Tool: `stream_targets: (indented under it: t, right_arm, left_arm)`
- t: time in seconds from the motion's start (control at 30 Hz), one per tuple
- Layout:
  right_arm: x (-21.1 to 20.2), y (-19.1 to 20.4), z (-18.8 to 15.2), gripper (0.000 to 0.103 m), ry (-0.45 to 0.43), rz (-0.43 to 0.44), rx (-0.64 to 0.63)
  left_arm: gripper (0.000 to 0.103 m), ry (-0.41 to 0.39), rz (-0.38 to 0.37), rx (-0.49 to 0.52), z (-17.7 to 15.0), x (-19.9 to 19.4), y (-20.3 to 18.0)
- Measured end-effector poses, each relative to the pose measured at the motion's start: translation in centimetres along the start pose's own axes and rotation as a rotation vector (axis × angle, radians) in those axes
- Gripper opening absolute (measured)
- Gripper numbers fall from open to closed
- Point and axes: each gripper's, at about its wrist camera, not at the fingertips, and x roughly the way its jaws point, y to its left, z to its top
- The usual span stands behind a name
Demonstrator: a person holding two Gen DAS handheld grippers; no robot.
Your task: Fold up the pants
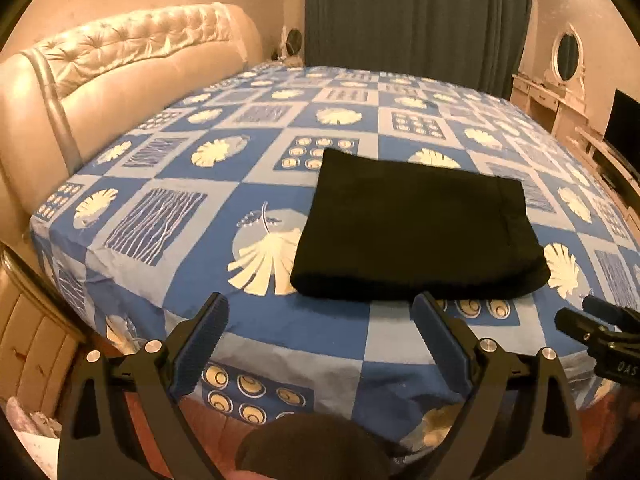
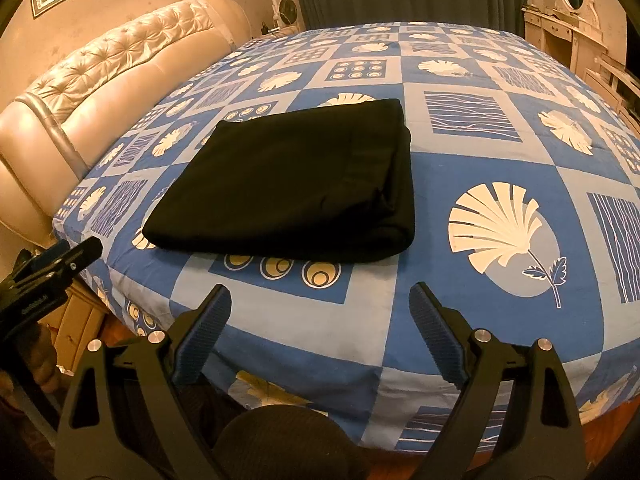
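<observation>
The black pants [image 1: 416, 232] lie folded into a flat rectangle on the bed's blue patterned sheet [image 1: 168, 184], near its front edge. They also show in the right wrist view [image 2: 288, 188]. My left gripper [image 1: 320, 304] is open and empty, held just short of the pants' near edge. My right gripper [image 2: 320, 296] is open and empty, a little in front of and right of the pants. The right gripper shows at the left wrist view's right edge [image 1: 596, 328]. The left gripper shows at the right wrist view's left edge [image 2: 52, 268].
A padded cream headboard [image 1: 120, 76] runs along the bed's left side. Dark curtains [image 1: 416, 12] hang behind the bed. A white dresser with an oval mirror [image 1: 560, 72] and a dark screen [image 1: 624, 120] stand at the right.
</observation>
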Motion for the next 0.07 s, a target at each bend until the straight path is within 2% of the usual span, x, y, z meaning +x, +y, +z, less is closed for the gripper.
stream_targets:
  t: [0.07]
  right_arm:
    - [0.07,0.04,-0.06,0.091,0.004,0.000,0.002]
  left_arm:
    - [0.092,0.000,0.008,0.019,-0.10,0.12,-0.18]
